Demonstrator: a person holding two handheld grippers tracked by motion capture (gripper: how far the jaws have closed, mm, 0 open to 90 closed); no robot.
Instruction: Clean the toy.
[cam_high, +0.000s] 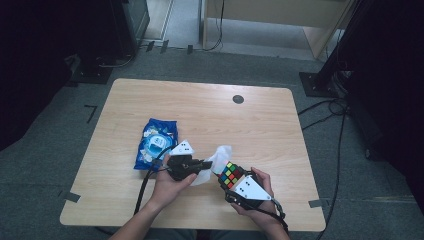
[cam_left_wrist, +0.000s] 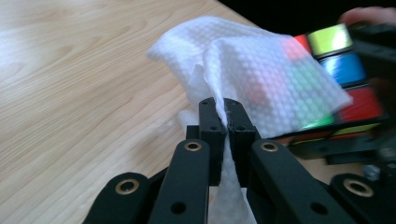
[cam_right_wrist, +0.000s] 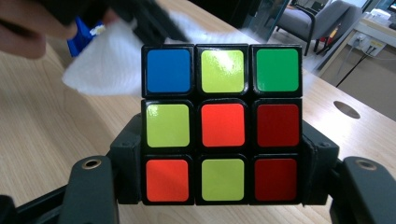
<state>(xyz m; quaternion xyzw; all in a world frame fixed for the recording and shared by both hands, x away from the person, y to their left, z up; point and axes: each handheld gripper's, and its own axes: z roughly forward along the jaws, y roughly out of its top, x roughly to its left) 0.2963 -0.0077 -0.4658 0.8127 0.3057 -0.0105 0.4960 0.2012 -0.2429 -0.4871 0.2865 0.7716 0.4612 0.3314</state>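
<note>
in the high view, low and centre of the frame, the left gripper (cam_high: 202, 164) is clenched on a white wipe (cam_high: 216, 159), and the left gripper view shows its jaws pinching the sheet while the wipe (cam_left_wrist: 252, 79) drapes over one face of the cube (cam_left_wrist: 345, 70). just right of it the right gripper (cam_high: 227, 181) grasps the puzzle cube (cam_high: 230, 175) by its sides, jaws pressed on both flanks of the cube (cam_right_wrist: 222, 124). a blue wipe pack (cam_high: 156, 142) lies left of centre on the wooden table (cam_high: 200, 105).

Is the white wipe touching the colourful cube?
Touching. In the left gripper view the white wipe lies draped over the cube, its colours showing through the cloth.
</note>
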